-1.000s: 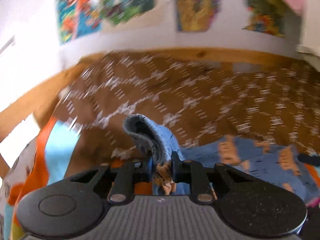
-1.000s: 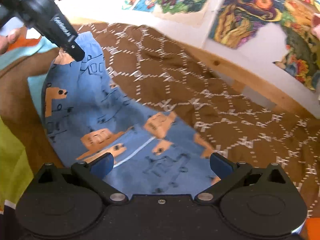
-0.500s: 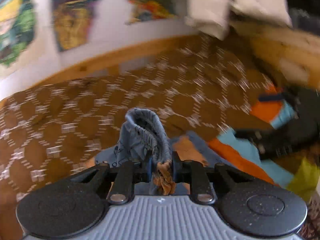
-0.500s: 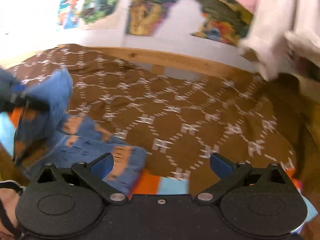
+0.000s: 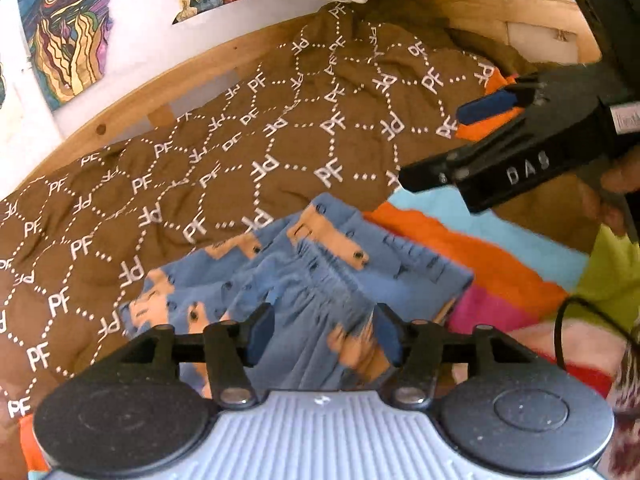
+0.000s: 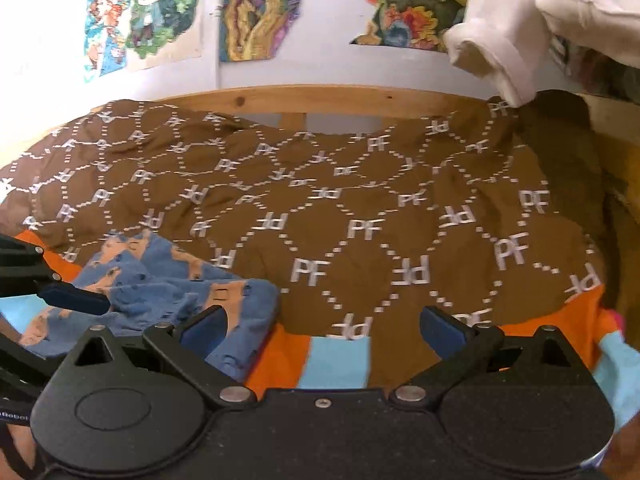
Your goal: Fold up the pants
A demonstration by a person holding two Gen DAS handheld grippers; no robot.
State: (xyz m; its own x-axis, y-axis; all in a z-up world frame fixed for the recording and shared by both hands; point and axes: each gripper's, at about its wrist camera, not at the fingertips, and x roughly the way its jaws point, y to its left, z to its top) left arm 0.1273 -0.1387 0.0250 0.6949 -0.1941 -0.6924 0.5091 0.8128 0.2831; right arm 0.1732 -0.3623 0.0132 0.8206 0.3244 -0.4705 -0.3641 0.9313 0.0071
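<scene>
**Left jaws letting go of the folded pants on the bed**

The left gripper (image 5: 324,338) has its jaws opening; the gathered waistband of the blue pants (image 5: 320,280) lies between the two blue pads, but neither pad presses on it, so the cloth is released rather than gripped; the right gripper (image 6: 320,328) holds its jaws wide apart with nothing between them, only the striped cloth (image 6: 336,360) and the brown bedspread (image 6: 360,208) showing in the gap.

The pants sit bunched in a loose, rumpled stack at the near edge of the bed, partly on the bedspread and partly on the orange-and-blue striped cloth; in the right wrist view they lie low and to the left, just beside the right gripper's left finger, with the left gripper's finger touching or nearly touching their top.

What could go wrong, in my judgement: the elastic waistband looks springy, so the stack may unfold once the pads clear it; a pad dragging on the fabric as the left gripper backs away could pull the top layer askew; the layers already look uneven, so the fold may end crooked unless it is pressed flat.

Count: one pair of pants; two grippers, each with two pads; one patterned bedspread; one striped cloth; one white garment (image 6: 500,40) hanging by the wall; several colourful posters (image 6: 260,8), at least three in the right wrist view.
</scene>
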